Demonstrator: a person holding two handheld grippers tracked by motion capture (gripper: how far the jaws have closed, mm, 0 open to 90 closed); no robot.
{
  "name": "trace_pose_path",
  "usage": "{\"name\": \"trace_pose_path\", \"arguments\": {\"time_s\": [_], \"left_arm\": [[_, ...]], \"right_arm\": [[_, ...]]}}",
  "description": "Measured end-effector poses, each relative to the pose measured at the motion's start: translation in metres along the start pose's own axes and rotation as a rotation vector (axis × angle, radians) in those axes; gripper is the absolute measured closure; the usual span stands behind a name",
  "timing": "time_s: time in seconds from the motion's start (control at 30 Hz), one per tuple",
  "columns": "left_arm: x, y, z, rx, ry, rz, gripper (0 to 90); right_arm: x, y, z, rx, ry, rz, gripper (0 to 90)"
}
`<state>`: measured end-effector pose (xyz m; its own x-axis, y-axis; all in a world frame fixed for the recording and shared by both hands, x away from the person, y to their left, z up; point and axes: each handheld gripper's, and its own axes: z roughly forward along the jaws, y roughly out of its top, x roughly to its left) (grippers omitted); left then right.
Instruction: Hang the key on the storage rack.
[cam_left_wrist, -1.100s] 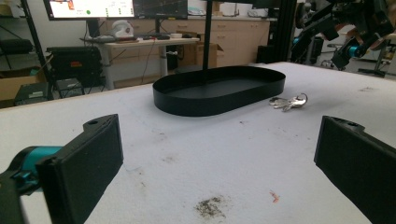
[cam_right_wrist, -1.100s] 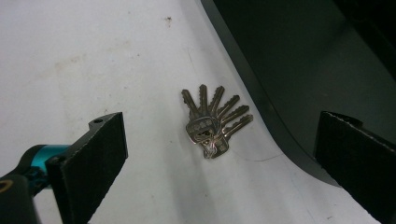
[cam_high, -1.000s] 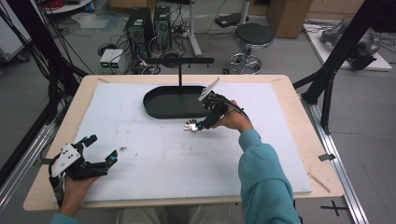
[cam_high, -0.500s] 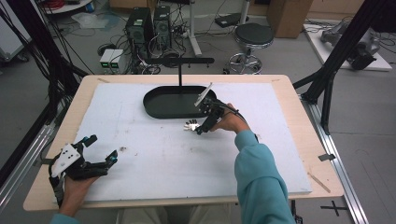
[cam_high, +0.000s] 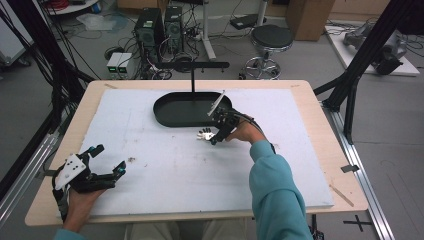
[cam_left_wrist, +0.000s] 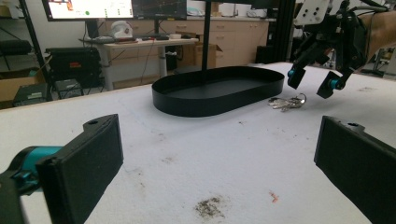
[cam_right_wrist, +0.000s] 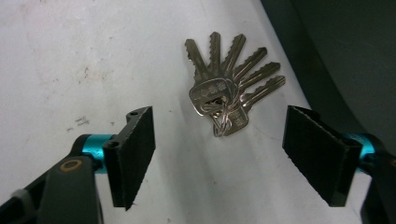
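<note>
The left gripper (cam_high: 106, 167) rests near the front left corner of the foam-covered table (cam_high: 150, 150), its jaws spread wide with nothing between them, well apart from the work. Further right, the oval black tray (cam_high: 175, 111) with its upright T-shaped stand (cam_high: 193, 75) sits toward the far side of the table, and just in front of its right end lies a bunch of keys (cam_right_wrist: 224, 93), fanned out flat on the white surface and joined by a ring. The right gripper (cam_high: 214, 135) hangs over the bunch, pointing down; its jaws have just been closing, yet the pads stand apart on either side of the keys and touch nothing. The step in hand looks like the pickup of the keys. The next move probably calls for lowering until the pads bracket the heads near the ring, then closing firmly, since thin flat metal on foam can slip or splay.
</note>
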<state>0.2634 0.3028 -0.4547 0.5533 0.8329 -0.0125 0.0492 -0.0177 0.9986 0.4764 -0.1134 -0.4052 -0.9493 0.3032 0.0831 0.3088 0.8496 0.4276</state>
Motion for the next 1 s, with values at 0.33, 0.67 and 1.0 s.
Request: {"name": "trace_pose_path", "arguments": {"time_s": [0.33, 0.67, 1.0], "left_arm": [[0.0002, 0.0000, -0.0002, 0.001, -0.001, 0.000, 1.7], [0.0002, -0.0001, -0.0002, -0.001, -0.002, -0.004, 1.7], [0.0002, -0.0001, -0.0003, -0.002, -0.003, -0.004, 1.7]], "right_arm": [[0.0011, 0.0016, 0.0028, 0.030, 0.022, -0.020, 42.0], [-0.0009, 0.0023, 0.0023, 0.035, 0.031, -0.013, 58.5], [-0.0019, 0.0029, 0.0031, 0.035, 0.017, -0.026, 69.5]]}}
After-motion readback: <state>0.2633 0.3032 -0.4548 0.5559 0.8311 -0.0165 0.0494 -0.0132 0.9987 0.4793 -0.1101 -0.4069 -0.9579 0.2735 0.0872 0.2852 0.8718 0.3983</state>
